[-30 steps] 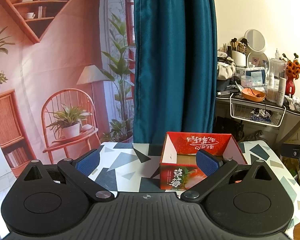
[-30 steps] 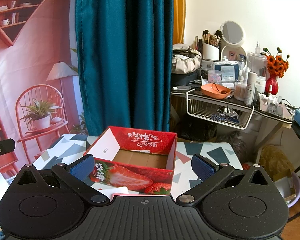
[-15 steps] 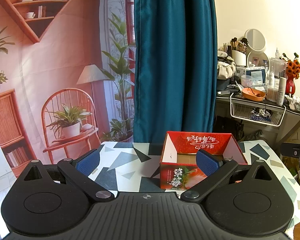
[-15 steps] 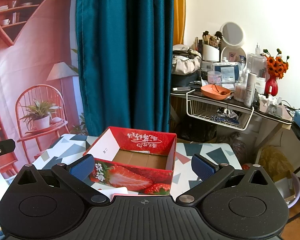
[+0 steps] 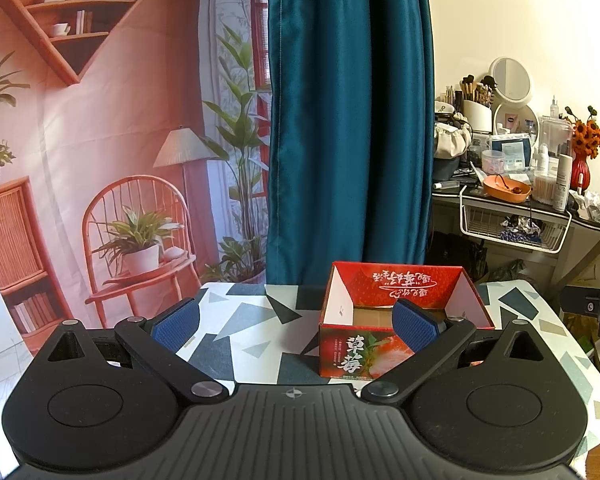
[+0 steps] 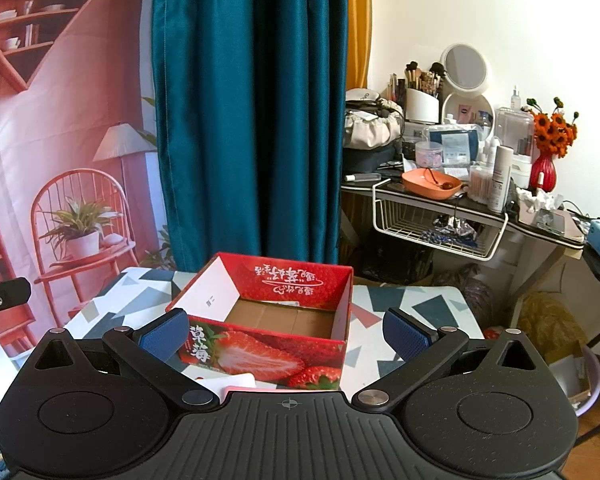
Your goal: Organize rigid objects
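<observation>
Two grippers, both spread wide and carrying nothing. From my left gripper (image 5: 296,320) the strawberry box (image 5: 400,320) sits ahead and to the right, its near corner half hidden behind my right-hand pad; from my right gripper (image 6: 286,334) the same box (image 6: 268,320) lies straight ahead, framed between the pads. It stands upright on the patterned table (image 5: 244,336) with its top open, which I take as the place meant to receive whatever rigid things I am to sort, and its brown floor looks bare. Just below the box in the right view, right against my gripper's body, a white and pink flat thing (image 6: 240,383) peeks out; I cannot tell what it is, perhaps a card or a small carton. I judge the task barely begun: nothing is in the box, and I hold both grippers back and level, ready to reach.
</observation>
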`<action>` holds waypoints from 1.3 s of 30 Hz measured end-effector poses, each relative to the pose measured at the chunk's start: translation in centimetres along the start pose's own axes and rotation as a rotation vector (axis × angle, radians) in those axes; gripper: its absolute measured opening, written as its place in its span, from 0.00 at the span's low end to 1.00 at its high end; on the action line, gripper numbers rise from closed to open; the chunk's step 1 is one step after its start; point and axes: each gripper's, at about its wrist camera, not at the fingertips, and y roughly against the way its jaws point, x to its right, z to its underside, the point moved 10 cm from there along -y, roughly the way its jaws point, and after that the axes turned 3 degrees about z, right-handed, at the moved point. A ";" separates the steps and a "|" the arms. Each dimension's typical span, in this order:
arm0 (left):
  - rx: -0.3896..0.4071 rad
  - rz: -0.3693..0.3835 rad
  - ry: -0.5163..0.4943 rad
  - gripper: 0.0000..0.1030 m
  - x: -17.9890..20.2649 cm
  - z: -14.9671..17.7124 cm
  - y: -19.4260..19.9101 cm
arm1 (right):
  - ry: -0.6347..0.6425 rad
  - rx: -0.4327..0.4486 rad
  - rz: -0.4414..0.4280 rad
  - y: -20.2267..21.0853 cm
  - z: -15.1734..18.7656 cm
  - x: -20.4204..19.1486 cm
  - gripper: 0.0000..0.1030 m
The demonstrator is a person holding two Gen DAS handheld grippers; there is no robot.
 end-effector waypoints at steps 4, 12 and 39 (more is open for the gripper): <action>-0.002 -0.003 -0.001 1.00 0.0 0.1 0.0 | 0.000 0.001 -0.001 0.0 0.0 0.0 1.00; 0.023 -0.026 0.006 1.00 -0.3 0.1 -0.6 | -0.010 0.024 -0.033 -0.1 -0.1 0.4 1.00; -0.197 0.083 0.154 1.00 1.0 9.3 -15.6 | -0.114 -0.066 -0.104 -15.3 10.2 4.5 1.00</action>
